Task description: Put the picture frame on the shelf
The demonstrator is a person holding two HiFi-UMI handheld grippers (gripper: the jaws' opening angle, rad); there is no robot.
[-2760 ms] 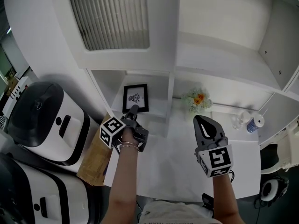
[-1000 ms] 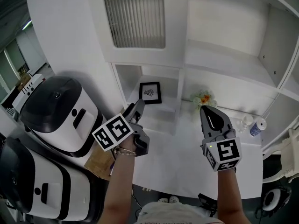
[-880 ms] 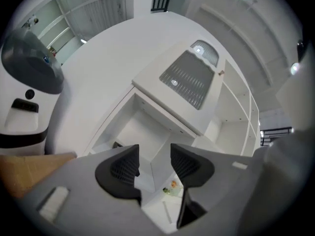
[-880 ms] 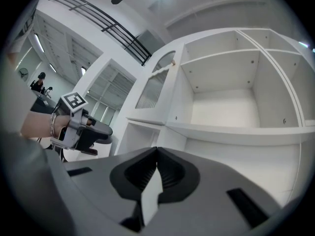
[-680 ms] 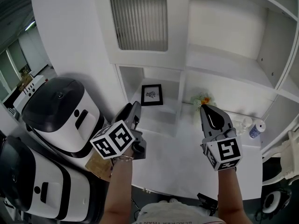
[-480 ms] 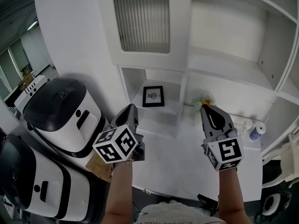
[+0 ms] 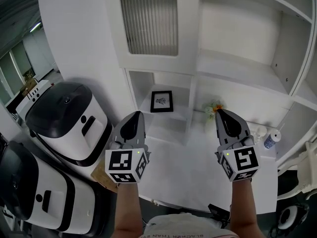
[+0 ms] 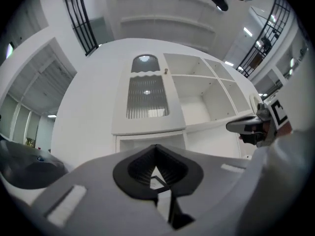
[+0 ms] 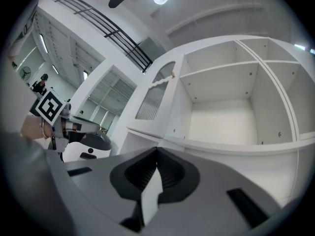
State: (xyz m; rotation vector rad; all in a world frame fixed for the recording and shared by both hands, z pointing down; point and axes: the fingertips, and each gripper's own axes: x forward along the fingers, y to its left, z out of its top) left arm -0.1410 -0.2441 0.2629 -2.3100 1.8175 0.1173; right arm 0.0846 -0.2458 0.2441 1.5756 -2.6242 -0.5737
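White shelving is filling most of the head view, and the black-edged picture frame (image 7: 162, 101) is standing upright in the low cubby of the shelf (image 7: 237, 68), face turned outward toward me. I am reading that as the frame sitting where the task wants it, set well back from the cubby's front lip so it is not likely to tip forward. I am holding the left gripper (image 7: 132, 124) low over the desk (image 7: 198, 175), pointing at the cubby from just outside its mouth. Its fingers (image 8: 142, 166) are pressing together with nothing between them. I am keeping the right gripper (image 7: 223, 117) level with it on the other side. Its fingers (image 9: 172, 173) are also meeting at the tips and pinching nothing, only white shelf showing beyond them. Both tools are idling like this, I am judging, because neither is needed on the frame. The frame is sitting apart from both pairs of fingers, beyond and slightly right of the left tips, and well left of the right tips. A small bunch of flowers (image 7: 214, 105) is resting just past the right tips, untouched. Two black-and-white machines (image 7: 64, 120) are crowding the left edge, well clear of the frame. I am noting no contact anywhere between tool and frame.
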